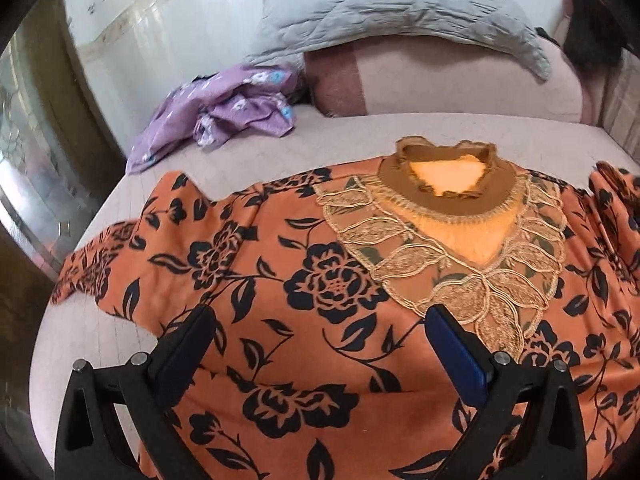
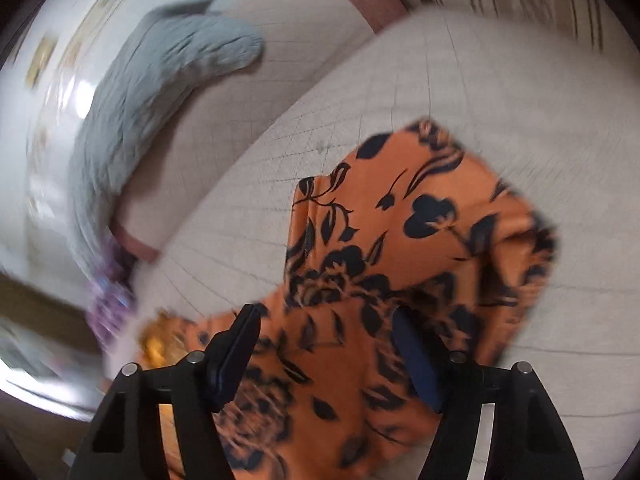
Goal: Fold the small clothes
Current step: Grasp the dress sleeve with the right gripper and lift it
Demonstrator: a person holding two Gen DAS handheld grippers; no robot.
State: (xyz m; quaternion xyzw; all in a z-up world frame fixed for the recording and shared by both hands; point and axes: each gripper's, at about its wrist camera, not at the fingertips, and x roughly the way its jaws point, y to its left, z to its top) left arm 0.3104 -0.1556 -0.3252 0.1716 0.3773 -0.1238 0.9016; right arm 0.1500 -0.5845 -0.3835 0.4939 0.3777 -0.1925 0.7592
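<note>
Two hand-held grippers: left hand-held gripper (image 1: 316, 316) has its jaws wide apart, hovering over the chest of the orange floral top (image 1: 320, 288) and gripping nothing; right hand-held gripper (image 2: 326, 316) also has its jaws apart, low over the right sleeve (image 2: 420, 216), cloth between the fingers but no pinch to be seen; that view is motion-blurred.
Garment position: orange floral top lies face up and spread on the bed (image 1: 248, 148), lace neckline (image 1: 444, 168) pointing toward the pillows, left sleeve (image 1: 116, 256) out toward the bed edge.
Step in hand (judgement): likely the first fold, bringing a sleeve in across the body.
Doing it well: pinch the sleeve near its cuff edge, take one layer only, lift just enough to clear, lay it flat across the chest; the free gripper can pin the shoulder so the slippery cloth does not drag.
Risk: lace panel may snag a fingertip.
Count, garments: one orange top; one crumpled purple floral garment (image 1: 216, 112) well apart, unfolded.
Count, bedding: one grey quilted pillow (image 1: 396, 8); one pink bolster (image 1: 460, 80) beneath it.
</note>
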